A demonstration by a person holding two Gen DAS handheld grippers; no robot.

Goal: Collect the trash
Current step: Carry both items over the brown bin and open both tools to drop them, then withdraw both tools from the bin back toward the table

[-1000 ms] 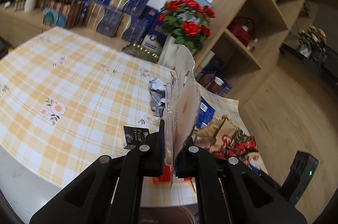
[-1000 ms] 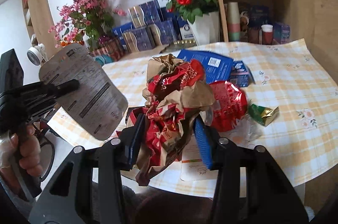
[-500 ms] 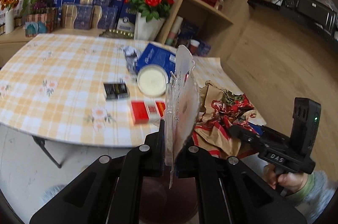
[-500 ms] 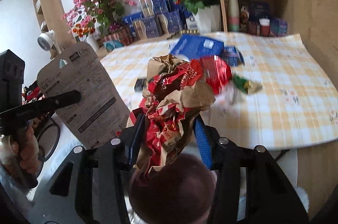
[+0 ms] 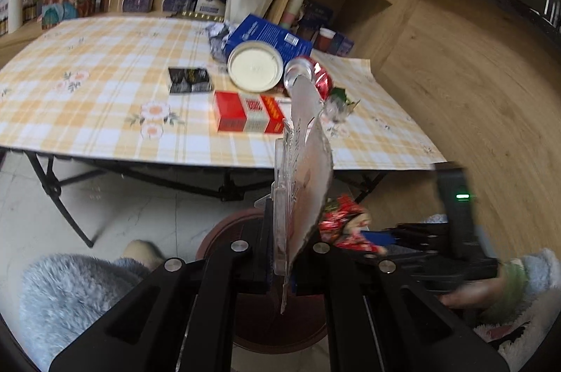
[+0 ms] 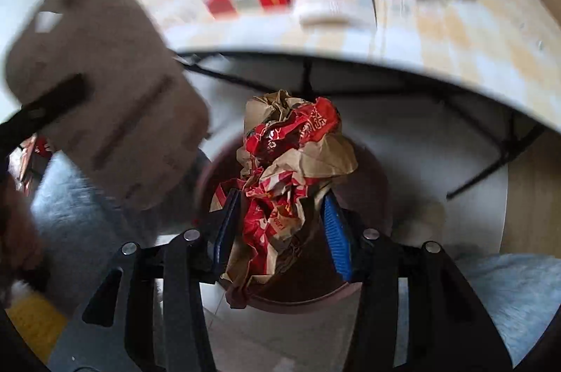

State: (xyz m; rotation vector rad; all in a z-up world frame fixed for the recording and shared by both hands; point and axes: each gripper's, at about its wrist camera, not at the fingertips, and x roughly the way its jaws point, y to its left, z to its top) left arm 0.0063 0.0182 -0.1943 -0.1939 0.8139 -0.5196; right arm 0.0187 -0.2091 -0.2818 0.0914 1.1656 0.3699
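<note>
Left gripper (image 5: 283, 270) pinches my blister card (image 5: 303, 182) edge-on above the bin (image 5: 224, 231); released crooked, it could catch the rim. Through the right view, my right gripper (image 6: 280, 224) clamps the crumpled wrapper (image 6: 291, 161) over the bin (image 6: 371, 168); it may snag the pads.

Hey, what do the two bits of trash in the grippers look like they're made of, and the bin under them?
Crumpled bag: thin brown paper printed glossy red, judging by its sharp creases. Blister pack: matte grey-brown cardboard backing with a clear, shiny moulded plastic front, seen edge-on. Bin: dark reddish-brown with a smooth rim, probably plastic, though blur leaves that open.
</note>
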